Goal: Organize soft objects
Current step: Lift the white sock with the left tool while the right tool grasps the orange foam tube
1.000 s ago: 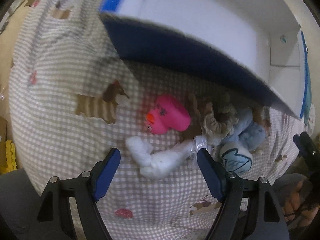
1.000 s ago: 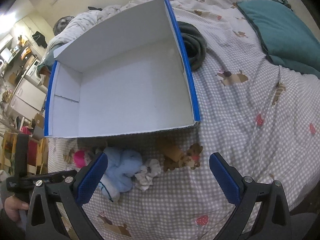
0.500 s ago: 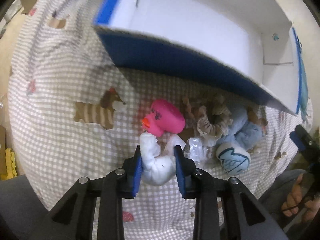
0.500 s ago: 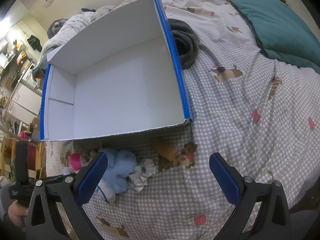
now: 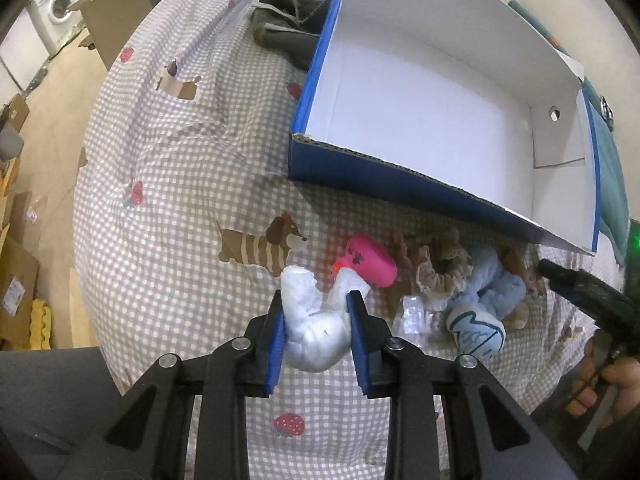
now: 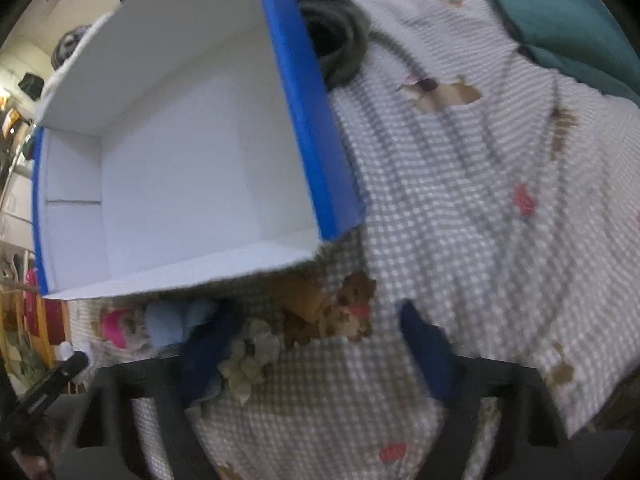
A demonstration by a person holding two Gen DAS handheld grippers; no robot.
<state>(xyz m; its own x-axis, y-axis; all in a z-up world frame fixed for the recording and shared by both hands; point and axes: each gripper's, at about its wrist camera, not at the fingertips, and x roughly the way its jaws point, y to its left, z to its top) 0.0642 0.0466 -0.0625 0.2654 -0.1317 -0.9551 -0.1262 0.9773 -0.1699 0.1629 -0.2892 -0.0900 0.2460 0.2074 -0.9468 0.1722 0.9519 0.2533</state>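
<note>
Progress is at an early stage: the blue box (image 5: 440,92) on the bed (image 5: 168,168) is seen to hold nothing yet. At the left, a white plush toy (image 5: 314,320) is pinched between the pads of the left tool (image 5: 316,332), near the box's near wall. Further right, a pink toy (image 5: 370,262), a beige frilled piece (image 5: 438,280) and a light blue plush (image 5: 486,300) are left on the bedcover. At the right, the right tool (image 6: 316,344) is being closed around a brown plush (image 6: 336,312), not yet gripped.
</note>
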